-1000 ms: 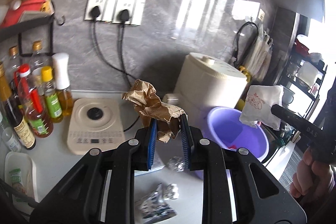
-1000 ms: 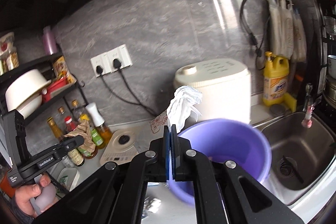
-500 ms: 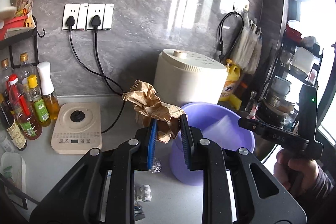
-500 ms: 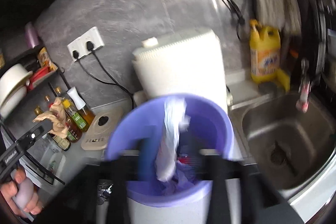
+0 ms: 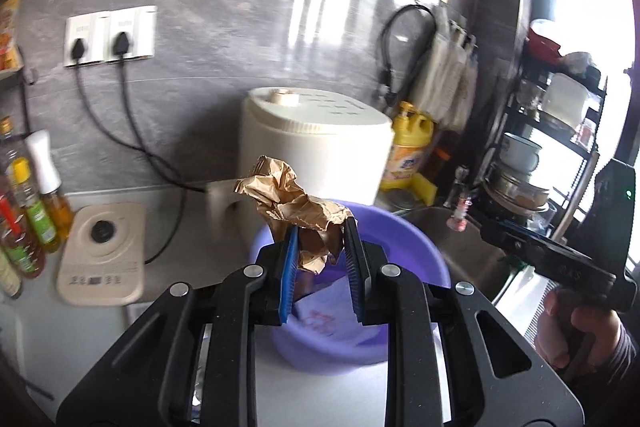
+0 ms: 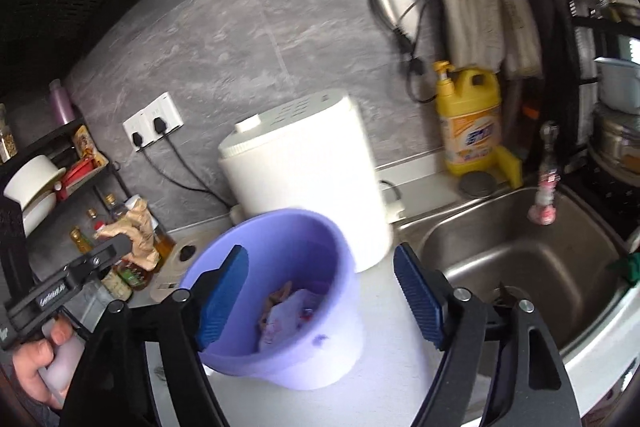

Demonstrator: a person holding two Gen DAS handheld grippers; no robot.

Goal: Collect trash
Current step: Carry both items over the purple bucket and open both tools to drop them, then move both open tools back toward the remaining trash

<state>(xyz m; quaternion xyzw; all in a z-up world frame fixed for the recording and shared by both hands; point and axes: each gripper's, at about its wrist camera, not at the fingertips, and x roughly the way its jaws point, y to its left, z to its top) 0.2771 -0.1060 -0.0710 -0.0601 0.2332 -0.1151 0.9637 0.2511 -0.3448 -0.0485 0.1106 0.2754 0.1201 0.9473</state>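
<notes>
**Brown paper over the bin, my right claw empty**

My left claw (image 5: pixel 320 247) is clamped narrowly on a crumpled wad of brown paper (image 5: pixel 298 205), the blue pads pressing its lower part while the rest bulges up above the fingertips. The wad hangs above the near rim of the round lilac plastic bin (image 5: pixel 404 239), which stands on the white bench (image 6: pixel 384 291).

My right claw (image 6: pixel 320 303) has its jaws opening wide, and nothing sits between the blue pads (image 6: pixel 416 295). It hovers over the same bin (image 6: pixel 280 227), looking down into it. At the bottom of the bin lies a white printed paper bag (image 6: pixel 288 319) with other scraps I cannot make out.

Just behind the bin stands a tall cream cylindrical appliance with a vented lid (image 6: pixel 304 171). To the right of the bin is the stainless steel sink (image 6: pixel 520 267), and behind the sink a yellow detergent bottle (image 6: pixel 470 119). To the left of the bin lies a flat cream scale-like device with a black knob (image 5: pixel 102 255), with glass oil and sauce bottles (image 5: pixel 36 211) beyond it. From my right wrist view, my left hand (image 6: pixel 36 363) shows low at the left, holding its claw with the brown wad (image 6: pixel 136 231).
</notes>
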